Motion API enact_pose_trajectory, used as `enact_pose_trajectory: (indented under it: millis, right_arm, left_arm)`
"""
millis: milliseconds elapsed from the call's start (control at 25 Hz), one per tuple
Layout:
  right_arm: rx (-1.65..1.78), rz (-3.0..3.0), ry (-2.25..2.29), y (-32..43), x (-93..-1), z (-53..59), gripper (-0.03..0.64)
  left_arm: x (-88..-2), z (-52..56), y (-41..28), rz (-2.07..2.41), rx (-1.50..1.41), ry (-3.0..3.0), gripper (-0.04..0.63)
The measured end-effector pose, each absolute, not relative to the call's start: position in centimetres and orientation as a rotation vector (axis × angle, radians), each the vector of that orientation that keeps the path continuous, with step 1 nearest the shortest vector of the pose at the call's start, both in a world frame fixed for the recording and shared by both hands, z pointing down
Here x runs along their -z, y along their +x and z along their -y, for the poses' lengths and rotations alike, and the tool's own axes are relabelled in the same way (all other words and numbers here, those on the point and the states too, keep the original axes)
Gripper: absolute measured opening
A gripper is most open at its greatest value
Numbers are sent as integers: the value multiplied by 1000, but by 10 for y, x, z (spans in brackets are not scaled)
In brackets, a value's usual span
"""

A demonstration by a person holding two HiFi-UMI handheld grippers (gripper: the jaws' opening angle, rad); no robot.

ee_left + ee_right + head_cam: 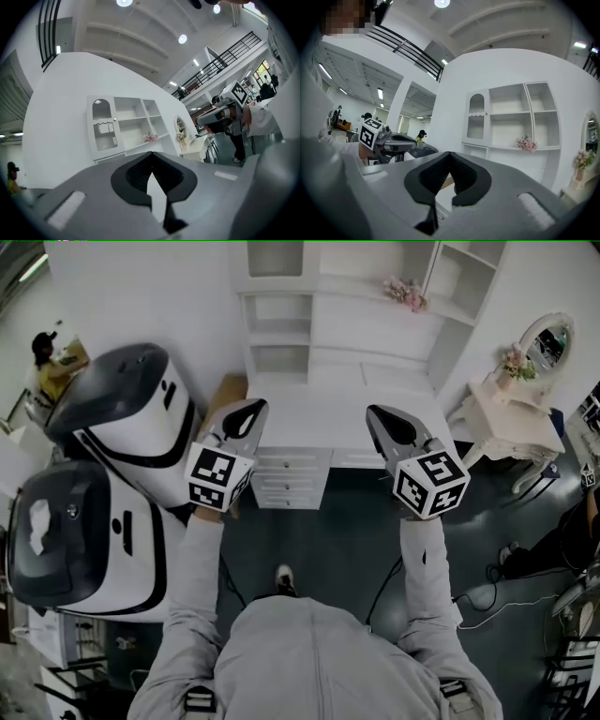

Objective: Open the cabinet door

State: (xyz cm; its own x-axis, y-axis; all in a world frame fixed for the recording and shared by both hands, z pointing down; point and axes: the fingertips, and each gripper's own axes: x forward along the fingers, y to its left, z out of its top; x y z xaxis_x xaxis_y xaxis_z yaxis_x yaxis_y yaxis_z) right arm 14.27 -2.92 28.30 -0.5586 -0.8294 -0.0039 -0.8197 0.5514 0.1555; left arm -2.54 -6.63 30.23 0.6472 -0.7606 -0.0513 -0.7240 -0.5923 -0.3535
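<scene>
A tall white cabinet [366, 334] stands ahead of me, with shelves above and drawers [291, 479] below. Its narrow glazed door with an arched top [104, 129] is closed at the unit's left column and also shows in the right gripper view [476, 117]. My left gripper [251, 409] and right gripper [378, 413] are held out side by side, level, pointing at the cabinet and well short of it. In their own views the left gripper [151, 154] and the right gripper [450, 153] have their jaws together at the tips, with nothing between them.
Two large white-and-black machine housings [122, 418] [75, 531] stand close on my left. A white dressing table with an oval mirror [511, 418] is at the right. Pink flowers [405, 292] sit on a shelf. Cables [478, 601] lie on the dark floor. A person [47, 362] is at the far left.
</scene>
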Motion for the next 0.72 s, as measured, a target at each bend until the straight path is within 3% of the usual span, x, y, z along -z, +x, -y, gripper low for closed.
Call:
enact_pose_trajectory:
  millis: [720]
  right_arm:
    - [145, 2685, 1448, 109, -285, 178, 2]
  left_arm:
    - [-306, 227, -53, -1132, 141, -2583, 17]
